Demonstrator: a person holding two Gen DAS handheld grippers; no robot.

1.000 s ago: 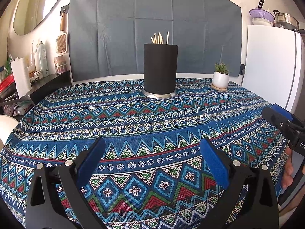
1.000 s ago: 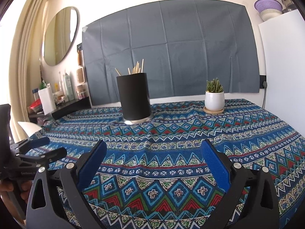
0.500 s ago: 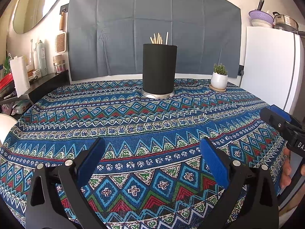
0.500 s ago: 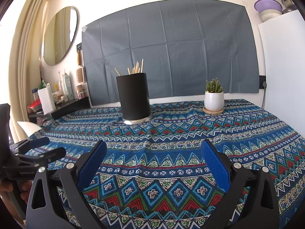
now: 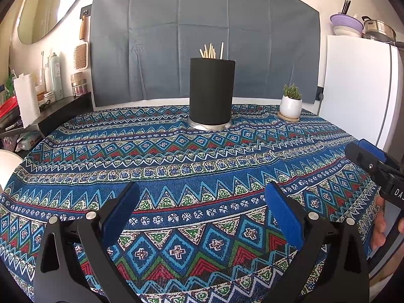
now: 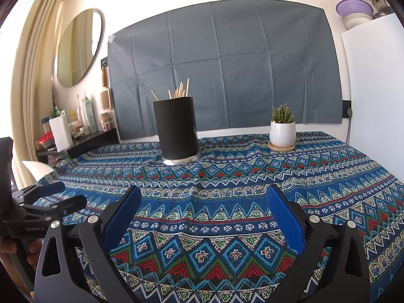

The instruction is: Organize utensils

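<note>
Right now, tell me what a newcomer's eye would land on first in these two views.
First the bright patterned tablecloth that fills the table, all blue, red and green zigzags. Then the tall black holder standing upright toward the far side, with wooden chopsticks poking out of its top, and the small cactus in a white pot to its right. Near the camera, the left gripper and right gripper hang with jaws wide open, holding nothing.

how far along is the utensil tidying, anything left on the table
Looks done or nearly so: wooden sticks stand upright in the black holder, and no loose utensils show on the tablecloth. In hand: nothing; the left gripper and right gripper are both open and empty. Left: nothing visible.
</note>
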